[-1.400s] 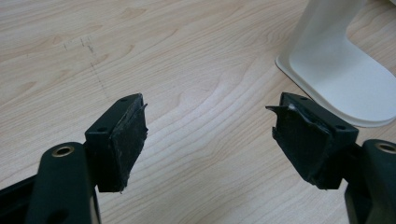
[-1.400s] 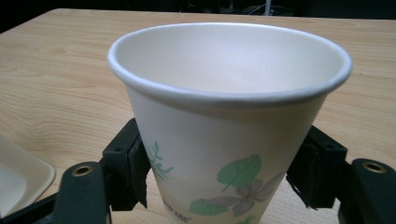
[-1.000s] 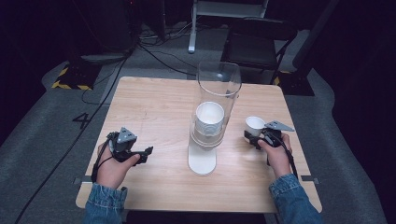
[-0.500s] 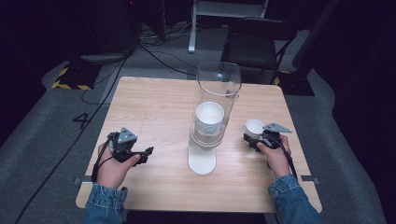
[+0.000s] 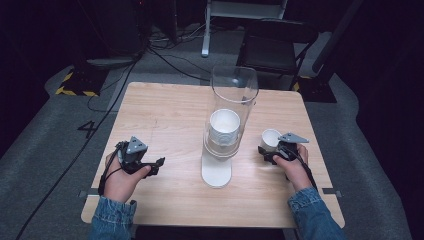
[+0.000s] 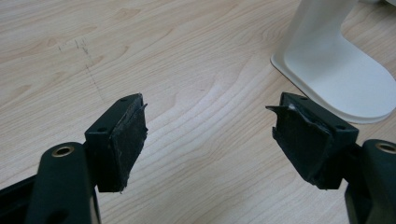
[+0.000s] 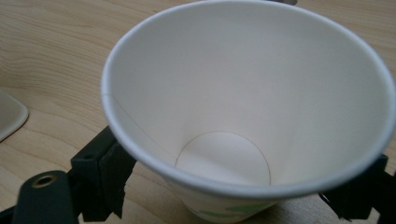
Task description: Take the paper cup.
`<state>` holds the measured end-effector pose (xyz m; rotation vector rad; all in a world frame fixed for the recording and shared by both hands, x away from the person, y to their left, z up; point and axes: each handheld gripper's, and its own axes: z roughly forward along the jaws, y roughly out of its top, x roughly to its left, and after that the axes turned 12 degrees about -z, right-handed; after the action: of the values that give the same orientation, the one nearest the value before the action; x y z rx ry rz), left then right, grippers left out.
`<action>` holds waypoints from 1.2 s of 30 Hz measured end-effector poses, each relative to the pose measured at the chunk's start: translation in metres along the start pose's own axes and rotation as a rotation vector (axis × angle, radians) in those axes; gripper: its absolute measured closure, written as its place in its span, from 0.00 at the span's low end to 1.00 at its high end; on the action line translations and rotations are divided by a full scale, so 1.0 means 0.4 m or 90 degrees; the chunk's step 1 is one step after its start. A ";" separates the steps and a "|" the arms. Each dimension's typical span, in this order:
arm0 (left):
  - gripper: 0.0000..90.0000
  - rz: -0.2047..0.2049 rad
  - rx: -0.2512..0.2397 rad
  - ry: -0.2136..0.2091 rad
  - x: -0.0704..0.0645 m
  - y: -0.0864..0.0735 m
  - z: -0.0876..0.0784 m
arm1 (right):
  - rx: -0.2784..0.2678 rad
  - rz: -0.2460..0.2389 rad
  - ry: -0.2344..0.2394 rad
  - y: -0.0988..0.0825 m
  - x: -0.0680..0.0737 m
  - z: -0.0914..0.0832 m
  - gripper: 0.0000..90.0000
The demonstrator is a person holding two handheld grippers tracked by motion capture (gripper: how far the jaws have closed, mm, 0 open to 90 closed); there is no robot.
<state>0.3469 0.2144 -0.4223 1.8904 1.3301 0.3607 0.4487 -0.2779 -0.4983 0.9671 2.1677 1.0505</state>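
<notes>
Your right gripper (image 5: pixel 270 150) has just been opening around the paper cup (image 5: pixel 270 139) (upright on the desk (image 5: pixel 165 115)); its pads seem clear of it. Your left gripper (image 6: pixel 212 135) stands apart, empty.

Paper cup's (image 7: pixel 243 107) lower wall hidden behind its own rim, right claw's (image 7: pixel 233 196) pads masked by it, dispenser base (image 6: pixel 336 70) cropped at the edge

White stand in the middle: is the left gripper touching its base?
Apart. In the left gripper view, bare table shows between the open fingers of the left gripper and the base of the white stand.
</notes>
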 end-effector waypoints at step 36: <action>0.28 0.021 0.008 -0.032 -0.020 0.006 -0.016 | -0.013 0.010 0.058 -0.004 0.001 -0.359 0.18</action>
<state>0.3412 0.2097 -0.4148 1.9211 1.2725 0.3211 0.3455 -0.3407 -0.4204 0.9461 2.2208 1.1427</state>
